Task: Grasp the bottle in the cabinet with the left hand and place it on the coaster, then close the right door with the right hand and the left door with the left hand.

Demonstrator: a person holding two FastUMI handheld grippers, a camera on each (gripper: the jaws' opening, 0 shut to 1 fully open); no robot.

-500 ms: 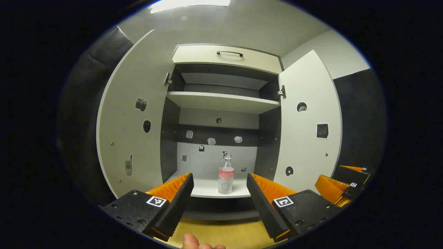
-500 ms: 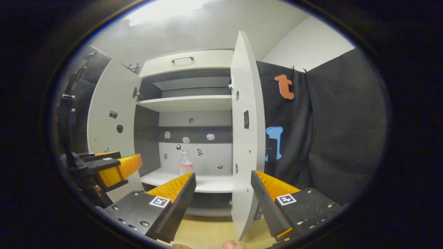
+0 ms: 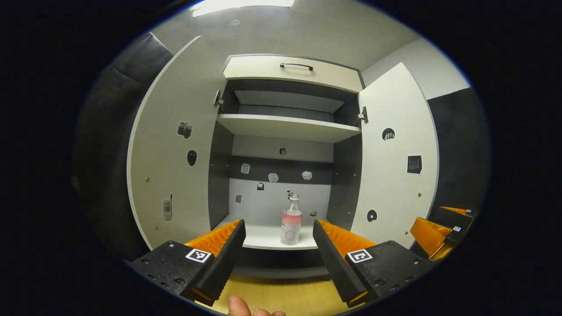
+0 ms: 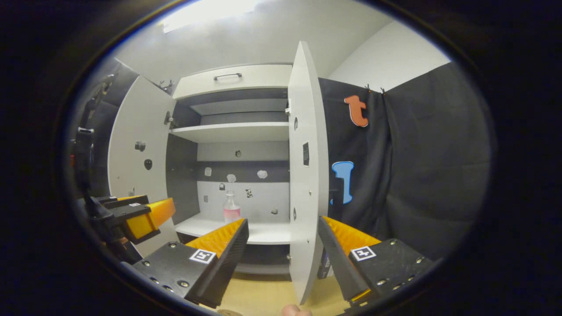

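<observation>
The bottle (image 3: 291, 219) stands upright on the cabinet's lower shelf (image 3: 263, 239), both doors swung wide, beyond the open, empty left gripper (image 3: 278, 237) and right gripper (image 4: 283, 239).

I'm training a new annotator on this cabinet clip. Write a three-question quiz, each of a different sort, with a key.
1. True or false: the left gripper is shut on the clear bottle with the pink label.
2. The bottle stands on: A) the upper white shelf; B) the lower white shelf; C) the wooden surface below.
3. Fill in: both white cabinet doors are ____.

Key: 1 false, it is open and short of the bottle; 2 B; 3 open.
</observation>
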